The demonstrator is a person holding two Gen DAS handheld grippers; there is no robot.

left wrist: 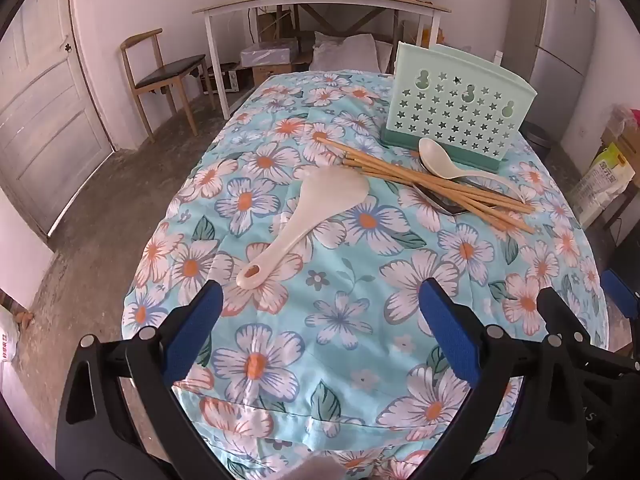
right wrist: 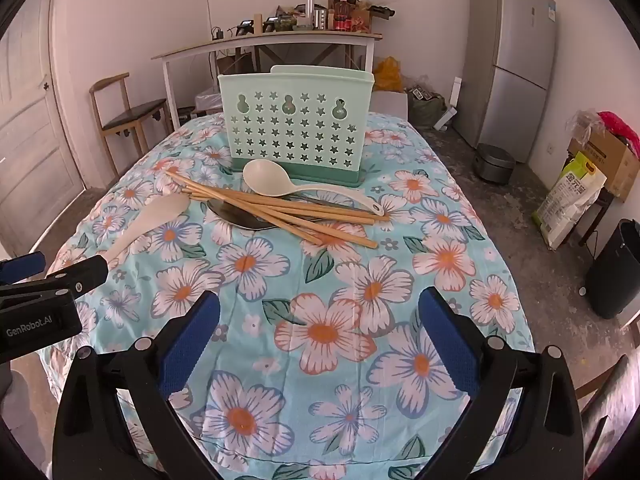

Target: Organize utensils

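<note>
A mint-green utensil holder (left wrist: 456,116) (right wrist: 298,128) with star holes stands upright at the far side of the flowered table. In front of it lie several wooden chopsticks (left wrist: 432,184) (right wrist: 280,210), a cream soup spoon (left wrist: 444,162) (right wrist: 280,182) across them and a metal spoon (left wrist: 440,202) (right wrist: 236,216) underneath. A white rice paddle (left wrist: 308,216) (right wrist: 148,220) lies apart to the left. My left gripper (left wrist: 320,300) hovers open just short of the paddle's handle. My right gripper (right wrist: 320,308) is open over bare cloth, nearer than the pile.
The table wears a blue floral cloth (left wrist: 352,280) (right wrist: 332,280). The left gripper's body (right wrist: 44,300) shows at the left edge of the right wrist view. Beyond the table are a wooden chair (left wrist: 160,76), a cluttered white side table (right wrist: 264,44) and a fridge (right wrist: 512,64).
</note>
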